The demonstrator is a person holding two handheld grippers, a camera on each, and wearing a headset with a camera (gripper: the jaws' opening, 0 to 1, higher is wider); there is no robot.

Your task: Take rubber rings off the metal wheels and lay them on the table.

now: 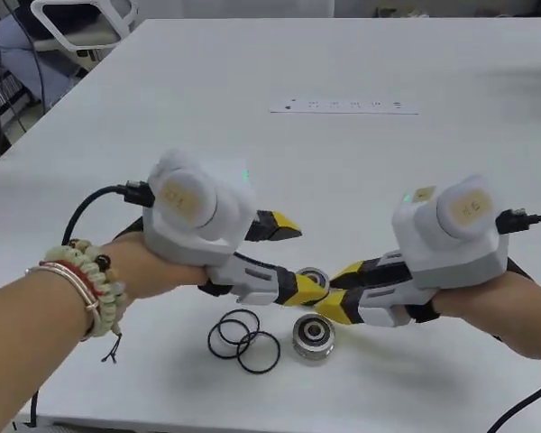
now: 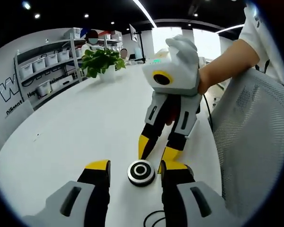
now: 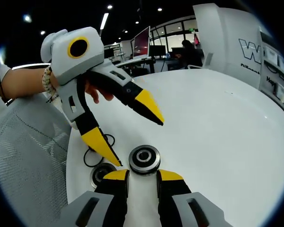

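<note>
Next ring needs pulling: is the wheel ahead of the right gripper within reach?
Probably yes: the wheel sits just past the right gripper, nothing between; open jaws of the left gripper flank it.

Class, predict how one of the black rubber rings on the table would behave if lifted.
The rubber rings look thin, so probably floppy and light. Lying flat, they seem unlikely to roll. They overlap, so one may drag another.

free: bare table across the upper and right frame | centre blocked: left gripper and right gripper nearly tip to tip, wheel between the left's spread jaws | lower centre: second wheel just beside loose rings | upper centre: flat paper strip | left: cable trailing on the table
</note>
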